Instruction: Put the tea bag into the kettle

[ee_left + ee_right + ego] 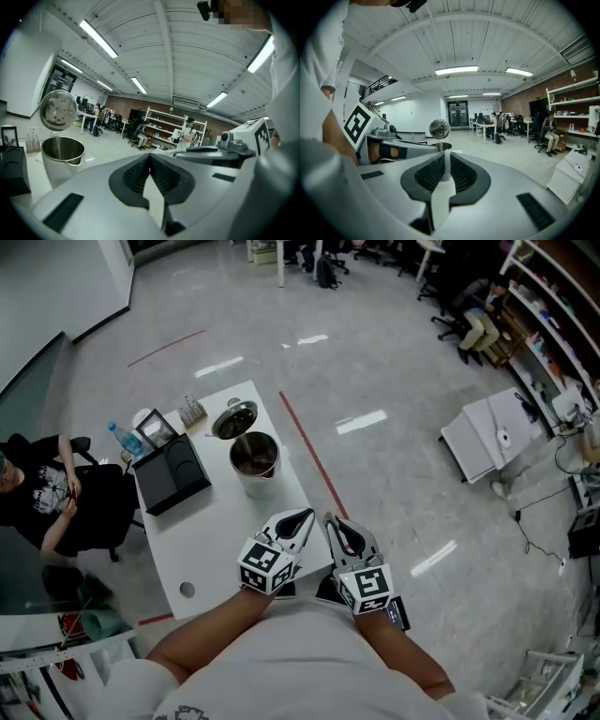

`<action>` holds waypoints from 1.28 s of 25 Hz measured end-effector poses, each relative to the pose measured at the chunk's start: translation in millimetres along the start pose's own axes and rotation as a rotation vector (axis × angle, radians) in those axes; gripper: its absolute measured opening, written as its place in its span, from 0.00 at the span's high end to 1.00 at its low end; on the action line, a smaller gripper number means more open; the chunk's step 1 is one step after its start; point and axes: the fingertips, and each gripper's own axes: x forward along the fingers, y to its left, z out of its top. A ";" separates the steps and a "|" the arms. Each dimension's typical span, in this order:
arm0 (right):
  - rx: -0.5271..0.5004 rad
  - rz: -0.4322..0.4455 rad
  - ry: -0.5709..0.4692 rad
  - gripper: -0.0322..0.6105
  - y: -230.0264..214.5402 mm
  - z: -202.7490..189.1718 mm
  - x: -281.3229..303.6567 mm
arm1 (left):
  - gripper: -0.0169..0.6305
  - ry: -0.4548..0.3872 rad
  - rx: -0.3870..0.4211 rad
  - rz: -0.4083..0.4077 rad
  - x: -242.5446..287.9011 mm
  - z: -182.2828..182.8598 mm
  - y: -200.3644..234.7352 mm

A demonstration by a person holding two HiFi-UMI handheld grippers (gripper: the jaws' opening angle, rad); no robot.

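The tea bag (pixel 446 169), apparently the thin pale strip, sits pinched in your right gripper (pixel 446 155), jaws nearly together. Your left gripper (pixel 150 158) is closed and empty. The kettle (pixel 255 486) stands well ahead of both; a slack pinch could drop the bag short.

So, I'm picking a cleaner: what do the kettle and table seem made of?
Kettle: inside and open lid look like bare polished steel, mirror-bright with reflections; the outer wall is matte white, probably plastic or paint. Table: smooth white top with a faint sheen, likely laminate, though I can't be sure.
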 end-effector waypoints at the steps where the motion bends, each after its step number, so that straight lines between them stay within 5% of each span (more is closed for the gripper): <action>1: -0.001 0.027 0.007 0.88 1.8 -1.5 9.2 | 0.96 -0.002 -0.007 0.024 -1.1 -0.4 8.4; 18: -0.054 0.555 0.100 0.88 16.0 11.1 165.1 | 0.96 -0.072 -0.143 0.507 0.6 12.7 135.3; 32: -0.132 0.756 0.157 0.88 45.7 13.1 239.9 | 0.96 -0.150 -0.213 0.734 -22.7 11.8 200.2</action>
